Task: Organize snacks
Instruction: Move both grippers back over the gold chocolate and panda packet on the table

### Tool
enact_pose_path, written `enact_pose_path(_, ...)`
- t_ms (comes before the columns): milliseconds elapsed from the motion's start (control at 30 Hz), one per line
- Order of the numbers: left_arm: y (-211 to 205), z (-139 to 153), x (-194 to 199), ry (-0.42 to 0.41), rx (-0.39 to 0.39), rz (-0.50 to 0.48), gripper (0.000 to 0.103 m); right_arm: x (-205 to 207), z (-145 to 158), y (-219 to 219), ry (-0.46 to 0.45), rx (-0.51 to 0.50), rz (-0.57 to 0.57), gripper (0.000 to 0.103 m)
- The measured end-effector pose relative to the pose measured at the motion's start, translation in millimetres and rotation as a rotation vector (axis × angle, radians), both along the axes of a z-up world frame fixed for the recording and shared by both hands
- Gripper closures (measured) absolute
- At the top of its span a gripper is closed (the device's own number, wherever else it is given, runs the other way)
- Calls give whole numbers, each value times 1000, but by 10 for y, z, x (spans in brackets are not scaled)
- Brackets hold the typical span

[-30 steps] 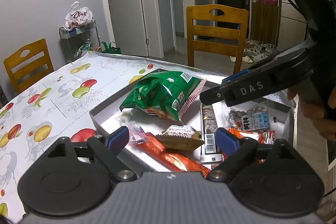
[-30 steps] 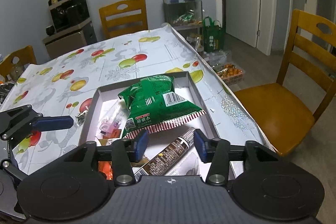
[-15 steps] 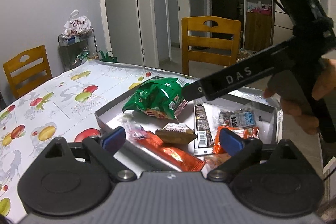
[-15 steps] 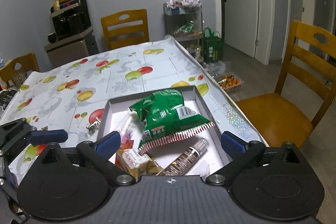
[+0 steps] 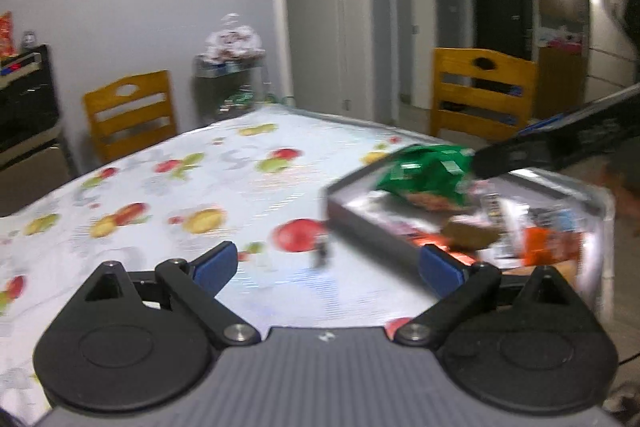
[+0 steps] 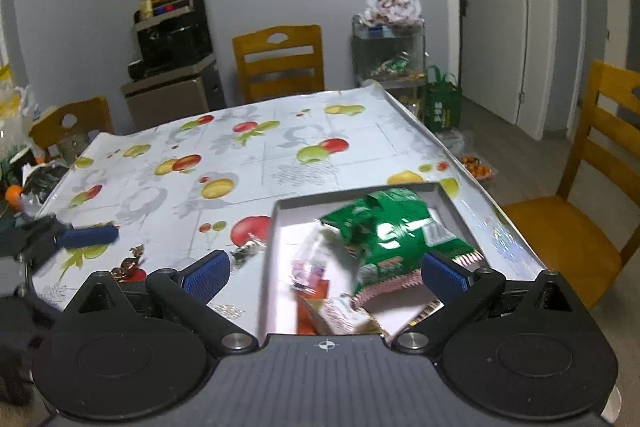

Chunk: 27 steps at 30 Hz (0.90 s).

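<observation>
Blue-padded fingers of the right gripper (image 6: pixel 324 273) now stand wide apart and empty, drawn back above the grey tray (image 6: pixel 276 247); the left gripper (image 5: pixel 328 263), equally spread and empty, has swung off the tray toward the fruit-print tablecloth (image 5: pixel 168 195). Further in, the green snack bag (image 6: pixel 394 227) lies inside the tray; loose wrapped candies (image 6: pixel 248 247) beside it likely come next.

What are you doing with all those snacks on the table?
A person is sorting snacks using a gripper in each hand. Right now the left gripper and the right gripper are both open and hold nothing. The green snack bag and some smaller packets lie in the grey tray. A couple of wrapped candies sit loose on the fruit-print tablecloth beside the tray, not yet put in.
</observation>
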<state>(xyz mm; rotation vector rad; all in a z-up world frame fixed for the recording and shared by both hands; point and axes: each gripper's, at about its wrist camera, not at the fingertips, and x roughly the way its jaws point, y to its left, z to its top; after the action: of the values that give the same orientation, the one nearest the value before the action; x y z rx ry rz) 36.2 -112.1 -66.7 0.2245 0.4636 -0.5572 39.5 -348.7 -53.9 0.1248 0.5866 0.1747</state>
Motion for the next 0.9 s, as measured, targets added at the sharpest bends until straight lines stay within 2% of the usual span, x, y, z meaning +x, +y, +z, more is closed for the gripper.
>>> enact_pose_path(133,309,-96,213,11,13,99,3,44,39,306,-16,-73,52,0)
enact_pose_path(300,578,-273,380,33,0,194,3,149,36,621,6,-66,98,0)
enact_pose_path(500,690,-383,402,23,-5,193,3,273,-9,908,18,-80,125,0)
enact_pose_path(700,793,-441,491,85,-35,222,3,520,-110,1192,71,-118,145,2)
enact_pose_path(800,820,-456,500,90,-50,231,3,666,-164,1276,113,-95,160,6)
enact_pose_path(900,809,-483,511,89,-41,239,3,806,-232,1321,147,-106,154,15)
